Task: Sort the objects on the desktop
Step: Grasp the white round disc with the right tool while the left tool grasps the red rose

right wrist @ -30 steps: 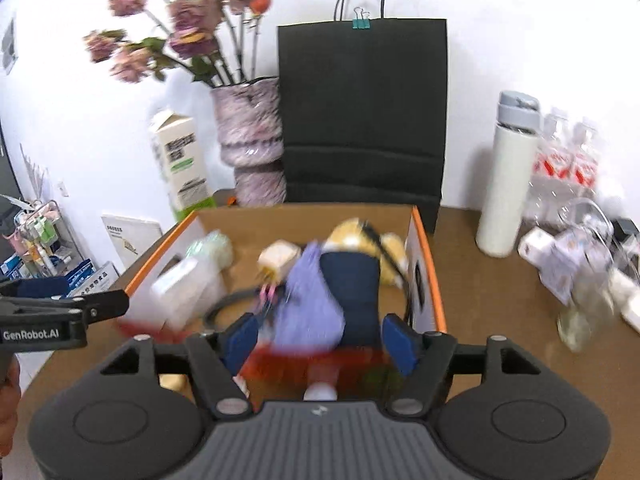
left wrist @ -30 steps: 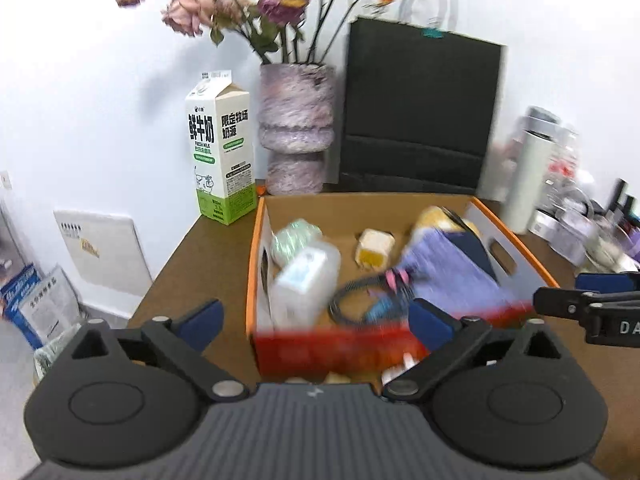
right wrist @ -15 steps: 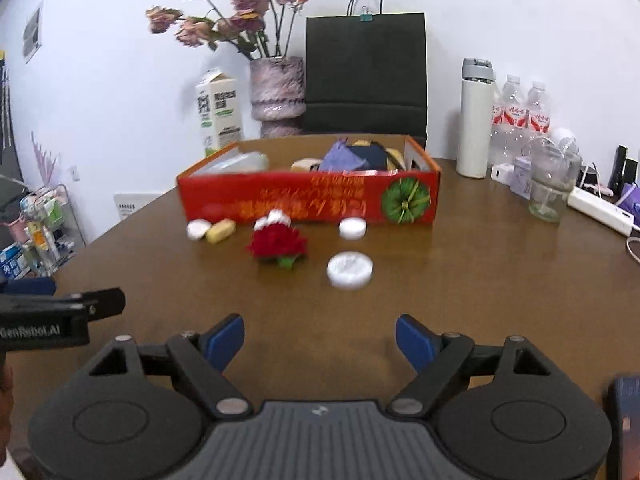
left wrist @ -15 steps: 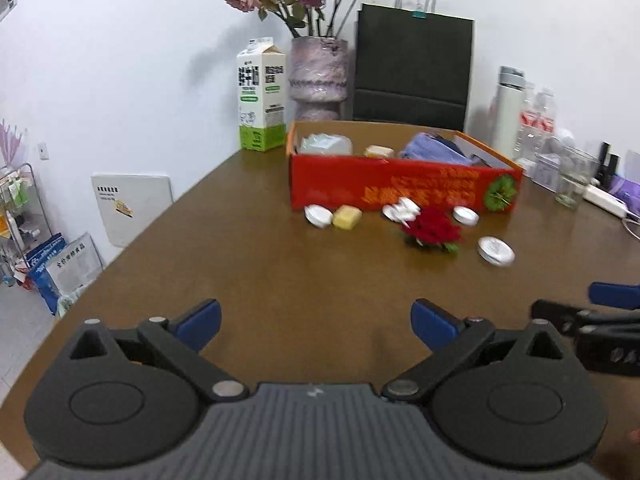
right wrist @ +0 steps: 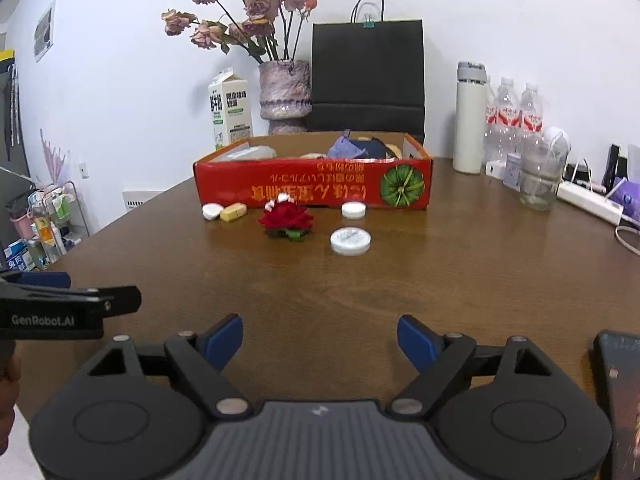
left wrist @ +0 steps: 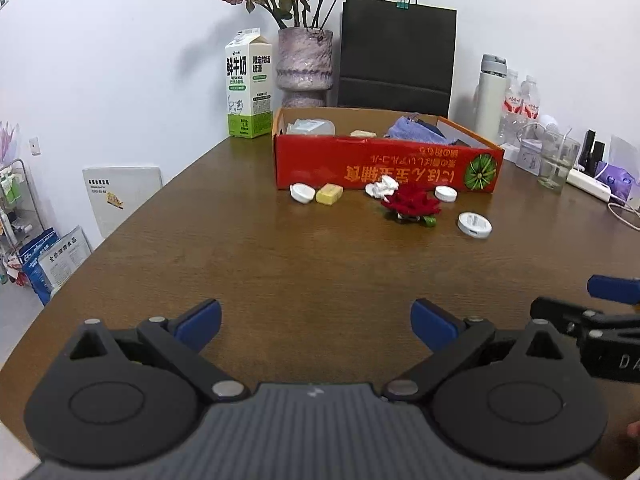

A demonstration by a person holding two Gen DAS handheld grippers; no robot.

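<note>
A red cardboard box (left wrist: pixel 384 164) (right wrist: pixel 316 186) stands mid-table with a purple cloth, a clear container and other items inside. In front of it lie a red fabric flower (left wrist: pixel 410 205) (right wrist: pixel 286 218), a yellow block (left wrist: pixel 329 193) (right wrist: pixel 233 212), a crumpled white paper (left wrist: pixel 382 188), and three white round lids (left wrist: pixel 475 224) (right wrist: pixel 351 241). My left gripper (left wrist: pixel 316 320) and right gripper (right wrist: pixel 320 336) are both open and empty, low over the near table edge, well short of the objects.
A milk carton (left wrist: pixel 248 84), flower vase (left wrist: pixel 305 66) and black paper bag (left wrist: pixel 398 52) stand behind the box. A white flask (right wrist: pixel 470 118), water bottles, a glass (right wrist: pixel 538 186) and a power strip crowd the right. A phone (right wrist: pixel 620 400) lies at the near right.
Both grippers have pulled far back from over the box to the near table edge. The box now looks distant and the loose items in front of it show.
</note>
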